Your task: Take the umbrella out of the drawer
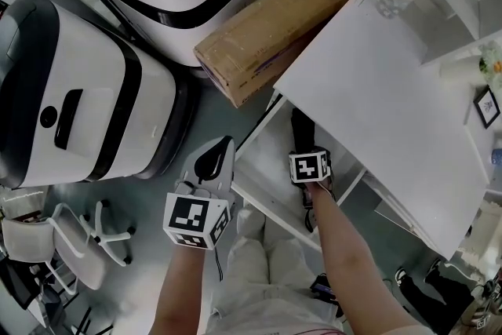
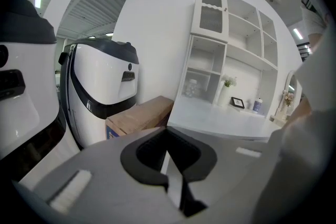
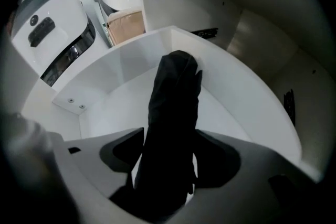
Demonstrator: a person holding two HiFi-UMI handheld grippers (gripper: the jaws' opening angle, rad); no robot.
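A white drawer [image 1: 263, 169] stands pulled out from under the white desk top [image 1: 384, 106]. Inside it lies a black folded umbrella [image 1: 300, 124]. My right gripper [image 1: 302, 145] reaches down into the drawer and is shut on the umbrella. In the right gripper view the umbrella [image 3: 173, 102] runs up between the jaws of the right gripper [image 3: 170, 152], over the drawer floor [image 3: 110, 107]. My left gripper [image 1: 224, 147] hovers outside the drawer's left front corner, above the floor. In its own view the left gripper [image 2: 169, 147] is shut, and it holds nothing.
A cardboard box [image 1: 267, 31] lies against the desk's far left corner. Two large white machines [image 1: 78, 98] stand to the left. An office chair [image 1: 74, 247] is at the lower left. Shelves with a picture frame [image 1: 486, 106] rise behind the desk.
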